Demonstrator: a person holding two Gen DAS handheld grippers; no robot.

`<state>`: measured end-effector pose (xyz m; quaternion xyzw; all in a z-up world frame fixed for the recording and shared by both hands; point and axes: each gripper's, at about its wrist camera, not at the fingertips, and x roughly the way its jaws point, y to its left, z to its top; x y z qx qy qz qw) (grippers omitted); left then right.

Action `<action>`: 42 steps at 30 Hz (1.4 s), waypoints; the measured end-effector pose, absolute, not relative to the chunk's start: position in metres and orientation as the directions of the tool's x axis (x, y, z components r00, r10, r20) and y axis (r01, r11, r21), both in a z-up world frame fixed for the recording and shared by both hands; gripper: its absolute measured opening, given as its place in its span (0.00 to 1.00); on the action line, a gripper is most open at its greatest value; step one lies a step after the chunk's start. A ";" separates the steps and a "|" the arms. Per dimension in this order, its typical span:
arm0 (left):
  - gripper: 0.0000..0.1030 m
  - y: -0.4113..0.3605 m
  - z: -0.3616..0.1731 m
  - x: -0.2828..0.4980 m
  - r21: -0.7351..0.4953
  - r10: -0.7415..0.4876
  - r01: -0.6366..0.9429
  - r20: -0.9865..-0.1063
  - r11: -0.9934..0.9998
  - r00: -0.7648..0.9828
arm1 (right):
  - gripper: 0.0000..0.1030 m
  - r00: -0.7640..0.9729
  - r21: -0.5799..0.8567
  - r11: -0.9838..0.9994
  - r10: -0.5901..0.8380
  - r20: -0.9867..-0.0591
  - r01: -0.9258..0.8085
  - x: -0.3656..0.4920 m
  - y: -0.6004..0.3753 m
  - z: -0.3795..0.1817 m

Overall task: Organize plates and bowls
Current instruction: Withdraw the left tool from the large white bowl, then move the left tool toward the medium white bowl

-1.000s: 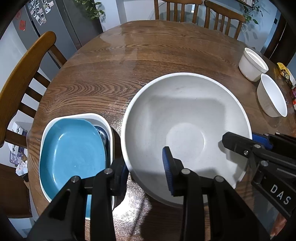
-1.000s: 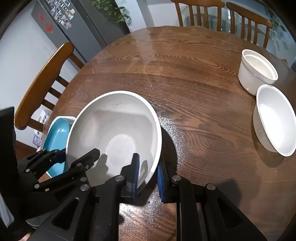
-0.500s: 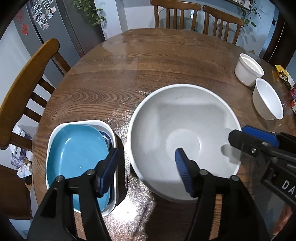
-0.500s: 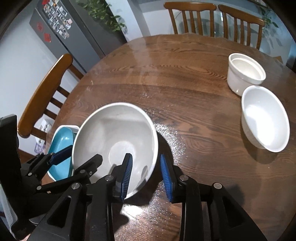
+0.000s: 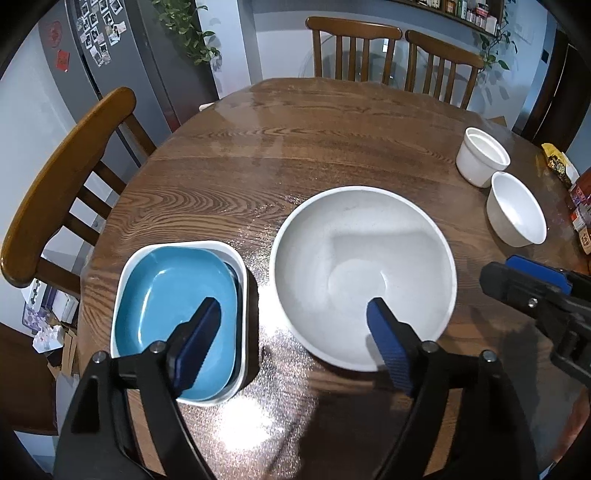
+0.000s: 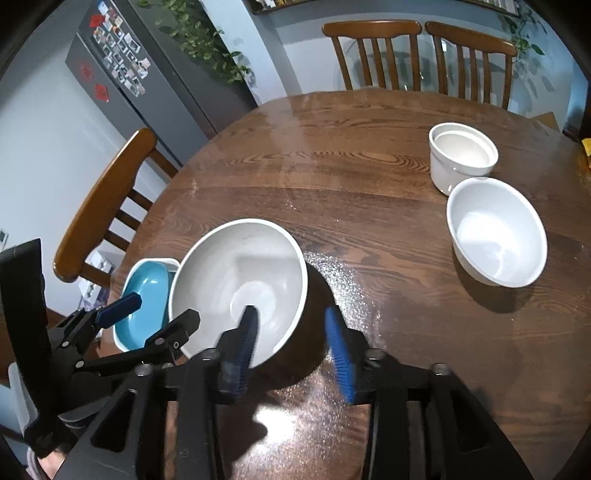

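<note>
The left tongs [image 5: 291,332] are seen with their jaws opening, spread wide over the gap between two dishes and pressing on nothing. The right tongs [image 6: 291,343] are likewise opening; the near rim of the big grey bowl [image 6: 240,280] lies between their blue pads, but it is not pinched.

Just ahead of both tongs, the big grey bowl [image 5: 364,275] is set upright on the table. It is judged to be heavy, stiff glazed ceramic, slick to rubber pads and liable to chip if knocked. A hold is best taken on its rim, one from each side, since its width and weight would tip it out of a single pinch.

Just to the left of the left tongs, a blue plate [image 5: 173,314] is nested inside a white dish [image 5: 242,269]; these are shallow and would be taken by the raised edge.

Further off, to the right of the right tongs, a white bowl [image 6: 496,236] and behind it a straight-walled white cup [image 6: 461,158] stand very close together, perhaps touching. Both are judged lighter and manageable by one rim grip.

The round wooden table [image 5: 295,147] is glossy and reflects light, so dishes may slide on it. Beyond it, wooden chairs [image 5: 354,51] are drawn up, and a grey fridge [image 6: 122,74] with photos and a trailing plant [image 5: 188,33] are seen against the wall.
</note>
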<state>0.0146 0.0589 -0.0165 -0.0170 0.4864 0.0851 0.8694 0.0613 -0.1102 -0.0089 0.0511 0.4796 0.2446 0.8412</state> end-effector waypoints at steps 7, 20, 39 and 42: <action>0.85 0.053 -0.006 0.000 0.055 0.140 -0.174 -0.838 0.983 0.528 | 0.50 0.443 0.343 0.871 0.478 -0.759 -0.351 0.046 -0.128 0.003; 0.86 0.014 0.014 -0.022 0.054 0.106 -0.108 -0.817 0.993 0.567 | 0.54 0.499 0.343 0.871 0.484 -0.719 -0.350 0.009 -0.164 0.020; 0.86 -0.072 0.043 -0.040 0.076 0.025 0.054 -0.780 0.996 0.625 | 0.54 0.608 0.320 0.911 0.411 -0.679 -0.259 -0.027 -0.263 0.042; 0.86 -0.085 0.051 -0.041 0.094 0.024 0.076 -0.767 0.993 0.642 | 0.54 0.634 0.318 0.917 0.398 -0.663 -0.242 -0.030 -0.282 0.051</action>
